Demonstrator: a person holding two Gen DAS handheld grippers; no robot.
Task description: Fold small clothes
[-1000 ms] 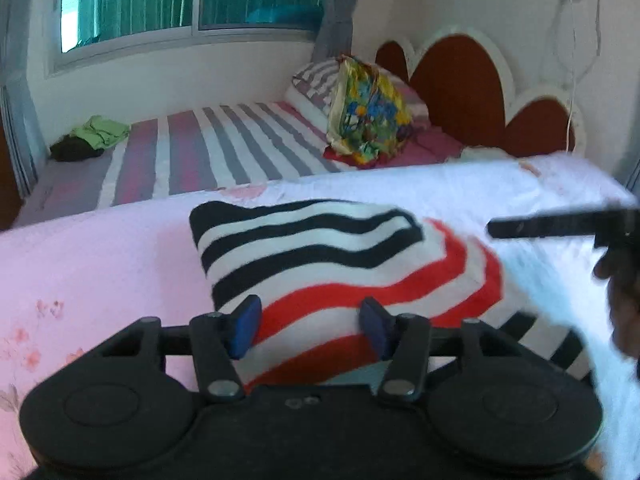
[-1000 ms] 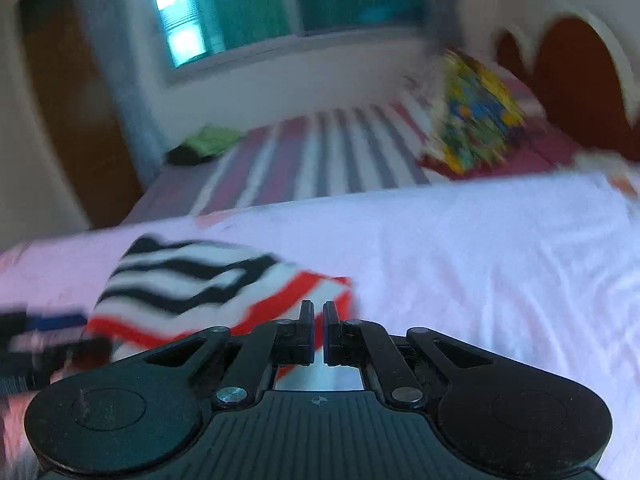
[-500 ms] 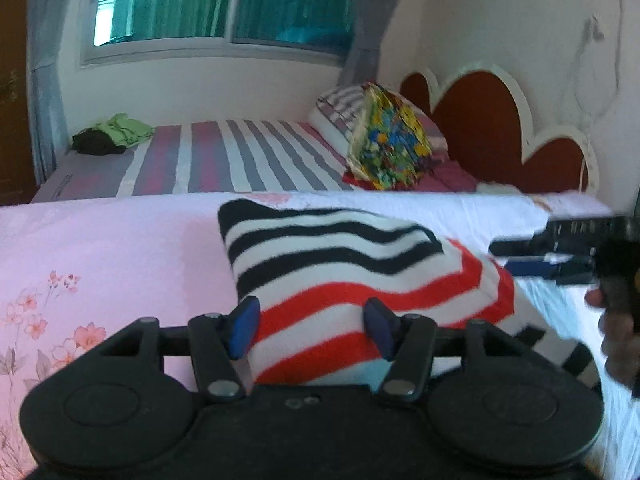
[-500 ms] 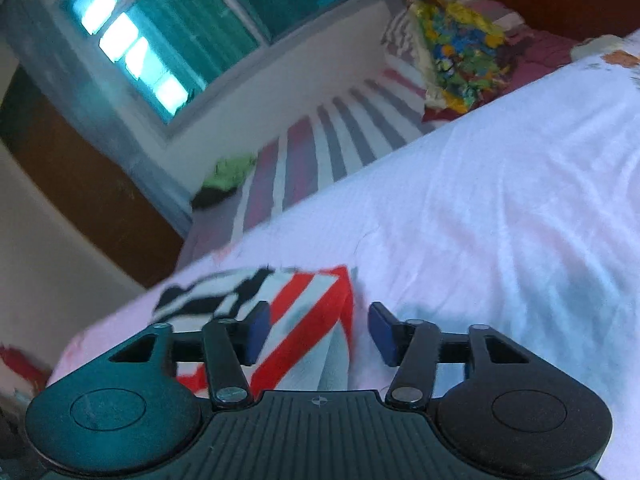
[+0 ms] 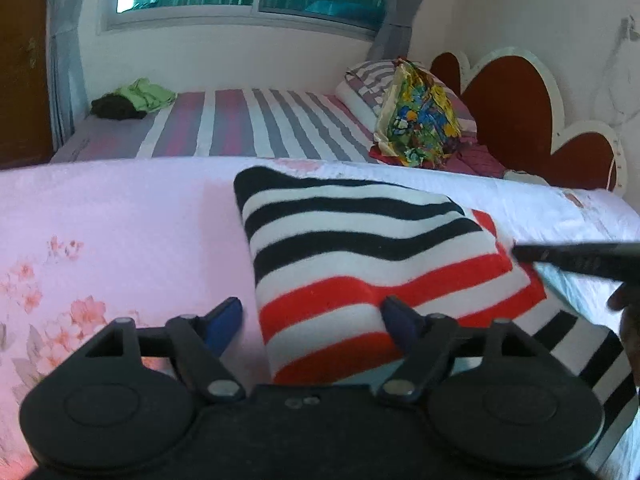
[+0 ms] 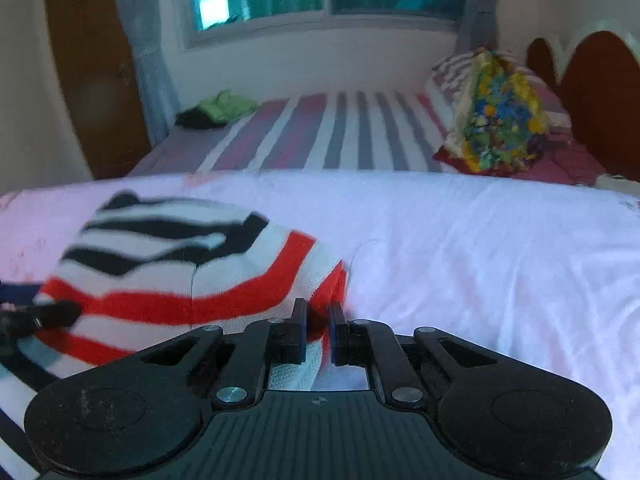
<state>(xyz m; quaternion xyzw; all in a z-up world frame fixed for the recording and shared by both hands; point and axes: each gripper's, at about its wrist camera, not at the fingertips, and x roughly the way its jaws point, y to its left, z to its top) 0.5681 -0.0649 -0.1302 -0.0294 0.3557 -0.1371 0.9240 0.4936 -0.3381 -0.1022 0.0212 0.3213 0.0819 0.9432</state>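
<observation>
Fabric of the striped garment (folded) sits pinched in the right gripper.

I'm seeing a garment banded black, white and red on a pale pink sheet printed with pink flowers. Behind, my view catches a mattress striped grey, mauve and white, a multicoloured pillow, and a lime-green cloth.

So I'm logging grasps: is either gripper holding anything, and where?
The right gripper pinches the striped garment at its red corner; the left gripper is open.
</observation>
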